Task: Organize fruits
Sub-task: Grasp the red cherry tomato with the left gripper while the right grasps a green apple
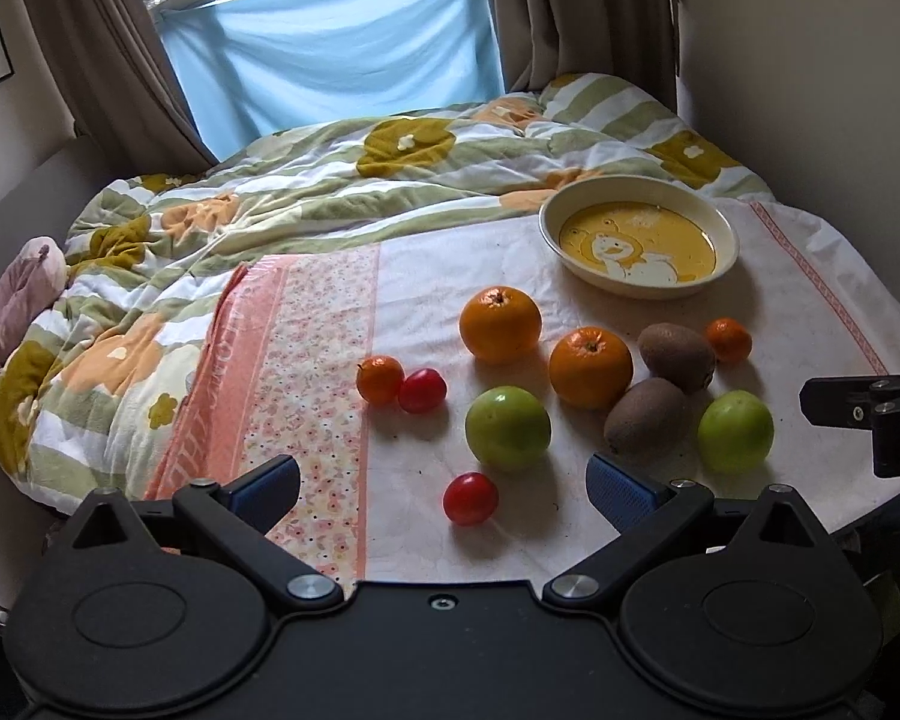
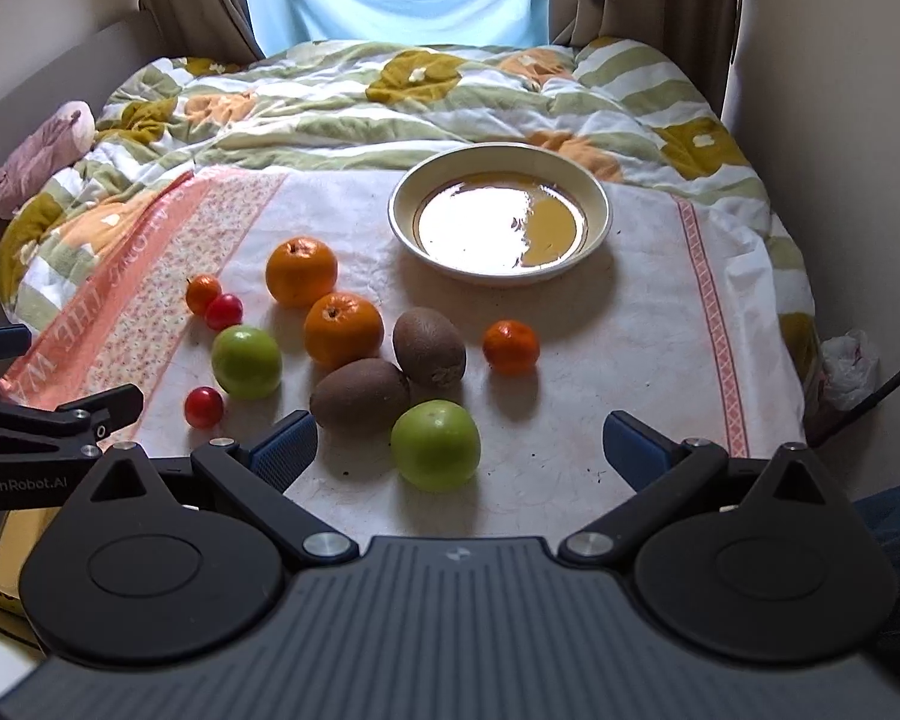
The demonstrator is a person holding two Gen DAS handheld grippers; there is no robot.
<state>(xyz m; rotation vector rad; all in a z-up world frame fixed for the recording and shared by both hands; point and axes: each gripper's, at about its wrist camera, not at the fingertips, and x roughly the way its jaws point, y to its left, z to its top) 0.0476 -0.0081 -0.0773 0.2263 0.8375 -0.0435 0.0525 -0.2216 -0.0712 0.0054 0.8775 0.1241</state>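
Left gripper and right gripper: jaws apart, holding nothing; oranges, kiwis, green apples and cherry tomatoes lie on the bed's cloth, near the empty plate.

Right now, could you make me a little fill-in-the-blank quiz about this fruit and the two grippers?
1. The plate holds ____ fruit.
2. The number of kiwis on the cloth is ____.
3. Both the left gripper and the right gripper are ____.
4. The fruit nearest the right gripper is a ____ apple.

Missing words: no; two; open; green
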